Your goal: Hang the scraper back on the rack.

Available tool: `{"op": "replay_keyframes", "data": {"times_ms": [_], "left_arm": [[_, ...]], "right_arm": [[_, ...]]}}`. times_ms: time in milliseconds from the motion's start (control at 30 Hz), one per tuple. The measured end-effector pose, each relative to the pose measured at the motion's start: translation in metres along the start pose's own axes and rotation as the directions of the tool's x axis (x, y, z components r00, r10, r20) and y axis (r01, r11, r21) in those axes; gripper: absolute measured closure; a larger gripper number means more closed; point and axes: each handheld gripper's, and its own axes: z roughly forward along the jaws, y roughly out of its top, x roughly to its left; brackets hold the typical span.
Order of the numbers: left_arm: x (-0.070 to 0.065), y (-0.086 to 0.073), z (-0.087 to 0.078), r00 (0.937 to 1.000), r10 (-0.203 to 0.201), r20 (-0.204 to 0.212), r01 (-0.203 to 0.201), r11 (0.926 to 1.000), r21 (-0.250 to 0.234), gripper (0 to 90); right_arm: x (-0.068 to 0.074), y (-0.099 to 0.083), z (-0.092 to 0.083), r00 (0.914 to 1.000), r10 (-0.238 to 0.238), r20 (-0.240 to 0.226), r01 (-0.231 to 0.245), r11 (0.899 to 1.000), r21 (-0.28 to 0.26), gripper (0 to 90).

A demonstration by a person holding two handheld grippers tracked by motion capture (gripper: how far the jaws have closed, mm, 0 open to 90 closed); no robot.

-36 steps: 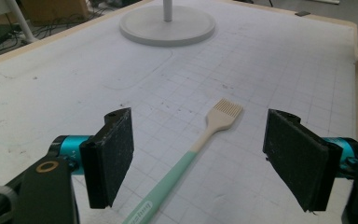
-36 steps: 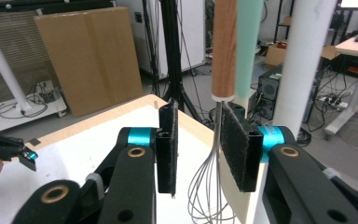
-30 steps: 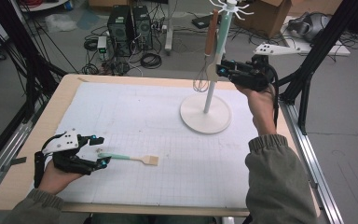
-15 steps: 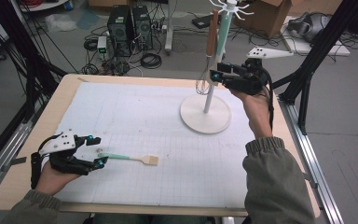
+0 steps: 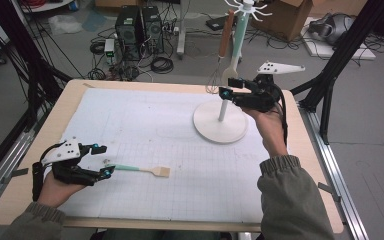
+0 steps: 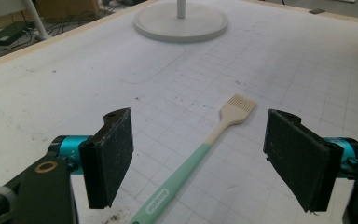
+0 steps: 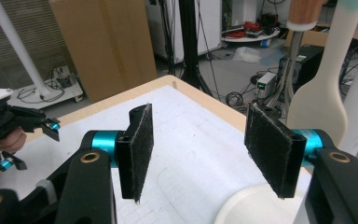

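From the high view we see our left gripper (image 5: 100, 160) at about eight o'clock on the white mat (image 5: 145, 130), jaws spread, with the mint-green handle end of the pastry brush (image 5: 140, 170) lying on the mat between them and no pad pressing on it. The brush's pale head points toward three o'clock. Our right gripper (image 5: 228, 88) is up at about one o'clock, beside the post of the utensil stand (image 5: 219, 122); its jaws have just been opening, and nothing sits between them. A whisk (image 5: 218, 70) with a brown handle and a pale spatula (image 5: 232, 67) hang from the stand, just at the right gripper's tips.

In the left gripper view, our two black pads (image 6: 109, 156) stand well apart. The brush (image 6: 205, 149) lies flat on the gridded mat, its handle running from six o'clock up to the bristles near one o'clock, touching neither pad. The stand's round base (image 6: 182, 23) rests at twelve o'clock, well apart from the brush.

In the right gripper view, our pads (image 7: 272, 144) are spread with only mat and table edge behind the gap. The spatula's cream blade (image 7: 319, 107) hangs at three o'clock, just beside the right-hand pad; we cannot tell whether they touch. The whisk's brown handle (image 7: 305, 9) shows at one o'clock. The left gripper (image 7: 25, 128) shows far off at nine o'clock.
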Motion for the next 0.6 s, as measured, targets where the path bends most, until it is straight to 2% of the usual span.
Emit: {"op": "replay_keyframes", "data": {"times_ms": [233, 367, 533, 600], "left_arm": [[-0.001, 0.001, -0.001, 1.0, 0.004, 0.0, -0.004, 1.0, -0.003, 24.7], [-0.001, 0.0, 0.001, 1.0, 0.003, 0.001, -0.003, 1.0, 0.0, 24.8], [-0.001, 0.0, 0.001, 1.0, 0.004, 0.003, -0.004, 1.0, 0.003, 25.3], [-0.001, 0.0, 0.001, 1.0, 0.007, 0.005, -0.007, 1.0, 0.004, 25.4]], "right_arm": [[0.003, -0.007, 0.0, 1.0, 0.002, -0.003, -0.002, 1.0, 0.013, 41.5], [0.002, -0.006, 0.0, 1.0, -0.004, 0.0, 0.004, 1.0, 0.003, 42.5], [-0.004, 0.01, -0.006, 0.9998, -0.013, 0.016, 0.014, 1.0, -0.028, 55.7], [-0.005, 0.019, -0.009, 0.9996, -0.023, 0.017, 0.024, 0.999, -0.032, 64.5]]}}
